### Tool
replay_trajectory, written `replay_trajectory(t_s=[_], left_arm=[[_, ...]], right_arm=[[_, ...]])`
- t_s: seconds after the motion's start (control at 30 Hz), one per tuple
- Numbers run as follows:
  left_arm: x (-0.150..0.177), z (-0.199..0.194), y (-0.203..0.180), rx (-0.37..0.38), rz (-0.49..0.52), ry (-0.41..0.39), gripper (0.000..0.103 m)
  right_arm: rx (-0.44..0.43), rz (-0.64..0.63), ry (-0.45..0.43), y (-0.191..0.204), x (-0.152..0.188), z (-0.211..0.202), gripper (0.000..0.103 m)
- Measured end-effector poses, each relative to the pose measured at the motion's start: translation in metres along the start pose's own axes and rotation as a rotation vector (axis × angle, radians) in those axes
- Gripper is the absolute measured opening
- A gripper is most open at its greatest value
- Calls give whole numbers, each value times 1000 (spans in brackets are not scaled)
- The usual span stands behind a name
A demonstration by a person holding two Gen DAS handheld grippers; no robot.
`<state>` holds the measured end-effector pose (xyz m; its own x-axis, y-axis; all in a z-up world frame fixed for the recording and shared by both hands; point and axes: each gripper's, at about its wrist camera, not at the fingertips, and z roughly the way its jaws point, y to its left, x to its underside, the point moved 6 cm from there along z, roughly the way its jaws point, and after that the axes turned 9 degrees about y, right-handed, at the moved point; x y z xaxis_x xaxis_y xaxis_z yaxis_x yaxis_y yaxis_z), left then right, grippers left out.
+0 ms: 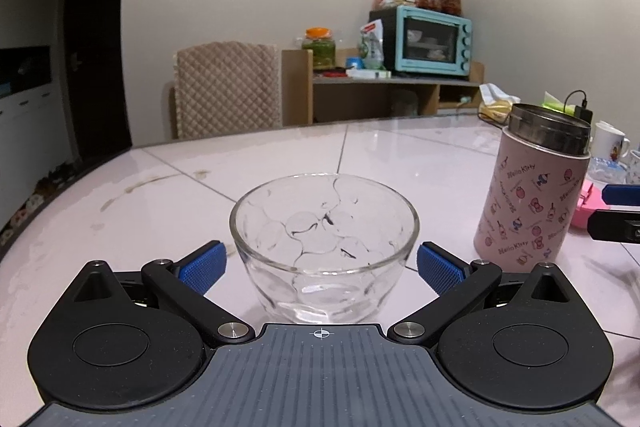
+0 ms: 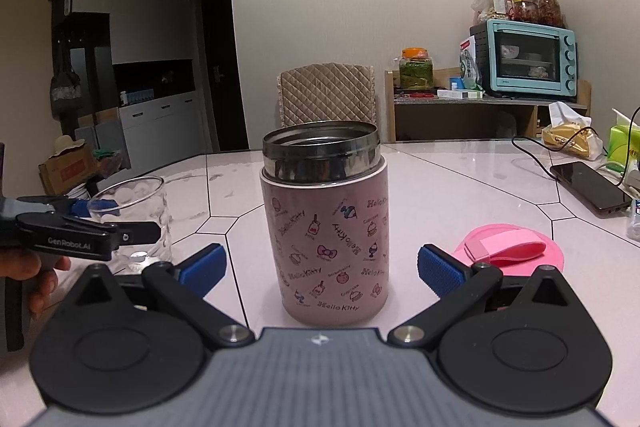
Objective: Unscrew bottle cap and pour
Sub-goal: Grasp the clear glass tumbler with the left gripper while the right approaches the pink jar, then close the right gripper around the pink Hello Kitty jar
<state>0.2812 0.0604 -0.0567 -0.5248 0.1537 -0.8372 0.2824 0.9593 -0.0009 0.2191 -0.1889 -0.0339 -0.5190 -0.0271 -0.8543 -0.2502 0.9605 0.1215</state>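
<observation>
Teal oven (image 2: 527,57) on wooden shelf (image 2: 472,115)

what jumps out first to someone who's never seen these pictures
The pink Hello Kitty bottle stands upright at the middle of the right wrist view, its steel mouth uncapped, framed by the wide-open jaws of the right gripper. Its pink cap lies on the table to the right of it. In the left wrist view, an empty clear glass bowl sits between the open jaws of the left gripper.
</observation>
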Motion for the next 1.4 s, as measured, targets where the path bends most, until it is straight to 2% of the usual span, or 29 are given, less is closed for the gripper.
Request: replay_trajectory(t_s=[0.5, 0.77, 0.87, 1.1, 1.4], left_arm=[[-2, 4, 4, 38, -12, -59, 102], [-3, 3, 3, 47, -7, -62, 94], [-3, 3, 1, 55, 5, -61, 88], [-2, 4, 2, 69, -1, -63, 88], [-1, 3, -3, 125, 33, -60, 87]], right_arm=[[3, -9, 10, 3, -2, 14, 103], [8, -4, 15, 0, -1, 16, 103], [13, -11, 14, -1, -3, 18, 103], [26, -28, 11, -3, -7, 21, 103], [21, -57, 45, -1, -12, 43, 103]])
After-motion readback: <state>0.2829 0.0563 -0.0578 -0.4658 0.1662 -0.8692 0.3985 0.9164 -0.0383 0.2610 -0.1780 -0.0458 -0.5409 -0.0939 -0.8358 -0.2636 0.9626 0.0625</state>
